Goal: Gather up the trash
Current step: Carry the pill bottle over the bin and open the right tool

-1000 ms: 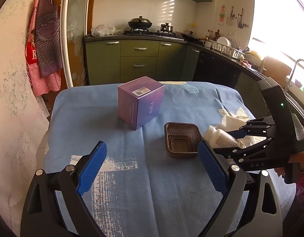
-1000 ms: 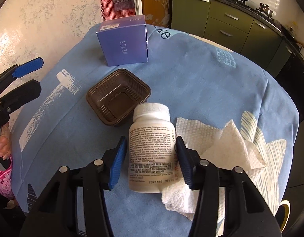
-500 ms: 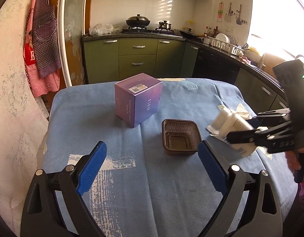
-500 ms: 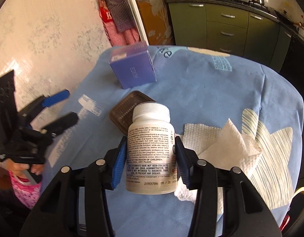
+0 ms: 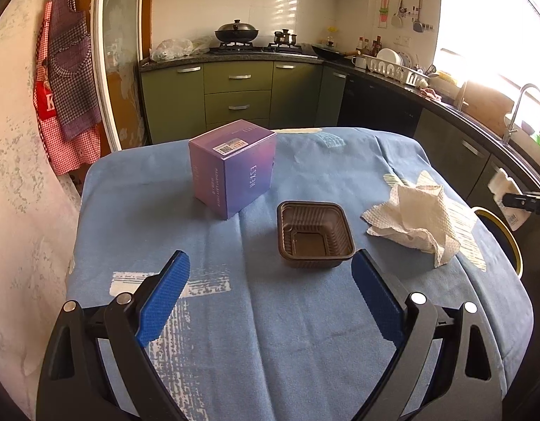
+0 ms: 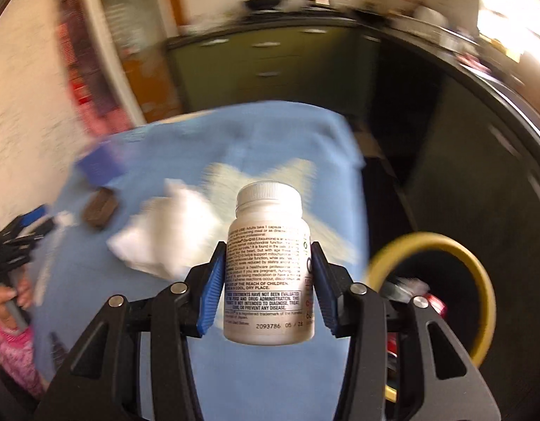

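Note:
My right gripper point(image 6: 268, 256) is shut on a white pill bottle point(image 6: 266, 266), held above the table's right edge beside a yellow-rimmed bin point(image 6: 445, 280). In the left wrist view that bottle point(image 5: 505, 193) shows at the far right, past the table edge, near the bin rim point(image 5: 505, 238). My left gripper point(image 5: 270, 273) hangs open over the near part of the blue tablecloth point(image 5: 270, 333), nothing between its pads. Ahead of it lie a brown plastic tray point(image 5: 313, 235), a purple box point(image 5: 231, 165) and a crumpled white paper towel point(image 5: 413, 217).
Green kitchen cabinets point(image 5: 238, 94) and a counter with a stove stand behind the table. A dark counter with a sink point(image 5: 526, 105) runs along the right. Aprons point(image 5: 64, 80) hang on the left wall. The bin holds some rubbish point(image 6: 427, 298).
My right gripper lifted the pill bottle off the table and swung it right, past the paper towel, to the bin's side. The left gripper stayed put and open.

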A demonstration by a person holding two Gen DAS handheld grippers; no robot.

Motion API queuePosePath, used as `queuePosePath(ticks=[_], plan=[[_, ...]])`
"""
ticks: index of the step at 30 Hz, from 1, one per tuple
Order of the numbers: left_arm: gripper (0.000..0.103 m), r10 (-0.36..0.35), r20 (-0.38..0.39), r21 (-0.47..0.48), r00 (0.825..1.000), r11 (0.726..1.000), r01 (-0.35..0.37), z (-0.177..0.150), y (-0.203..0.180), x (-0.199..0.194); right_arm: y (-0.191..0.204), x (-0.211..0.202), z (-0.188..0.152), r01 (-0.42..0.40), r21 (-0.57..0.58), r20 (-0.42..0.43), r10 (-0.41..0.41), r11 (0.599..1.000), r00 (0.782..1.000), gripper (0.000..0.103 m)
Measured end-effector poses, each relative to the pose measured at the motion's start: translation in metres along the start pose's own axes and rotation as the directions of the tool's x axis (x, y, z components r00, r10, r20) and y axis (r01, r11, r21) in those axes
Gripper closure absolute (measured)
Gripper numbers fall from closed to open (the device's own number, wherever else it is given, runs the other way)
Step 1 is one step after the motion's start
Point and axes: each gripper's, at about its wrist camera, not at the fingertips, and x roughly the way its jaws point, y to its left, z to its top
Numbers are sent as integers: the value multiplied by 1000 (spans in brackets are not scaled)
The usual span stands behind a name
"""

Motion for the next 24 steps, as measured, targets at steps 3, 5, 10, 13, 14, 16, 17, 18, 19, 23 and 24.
queuePosePath(ticks=[3,5,10,13,14,16,17,18,19,23,24], plan=[[11,-6,-2,11,1000,1000,6,-1,-3,1,-61,-4,-20,156,125,-34,-153,980,988,58],[11,-7,-5,17,1000,1000,7,-1,-5,2,-90,-4,-31,234,178,-68,-225,956,972,58],[11,-11,-16,24,1000,1000,11,-3,-8,5,-132,8,-51,317,267,-136,-290,910,947,58],[11,-14,-18,28,1000,999,14,-4,-9,6,-147,25,-58,345,303,-168,-306,888,937,57],[11,-16,-17,30,1000,999,16,-4,-9,5,-153,26,-59,345,321,-164,-307,882,938,57],[11,-18,-16,34,1000,999,19,-4,-10,5,-150,25,-60,333,341,-143,-302,879,943,56],[11,-21,-17,36,1000,999,21,-4,-11,5,-146,22,-60,323,343,-125,-298,882,946,55],[11,-22,-18,38,1000,999,23,-4,-11,6,-140,20,-60,318,339,-114,-297,886,948,53],[11,-24,-20,41,999,999,25,-4,-12,6,-137,18,-60,313,332,-106,-294,890,950,53],[11,-39,-27,63,999,997,41,-5,-19,7,-116,7,-65,271,305,-66,-264,913,962,52],[11,-51,-30,70,998,996,53,-6,-22,8,-111,4,-67,262,297,-59,-257,918,965,51]])
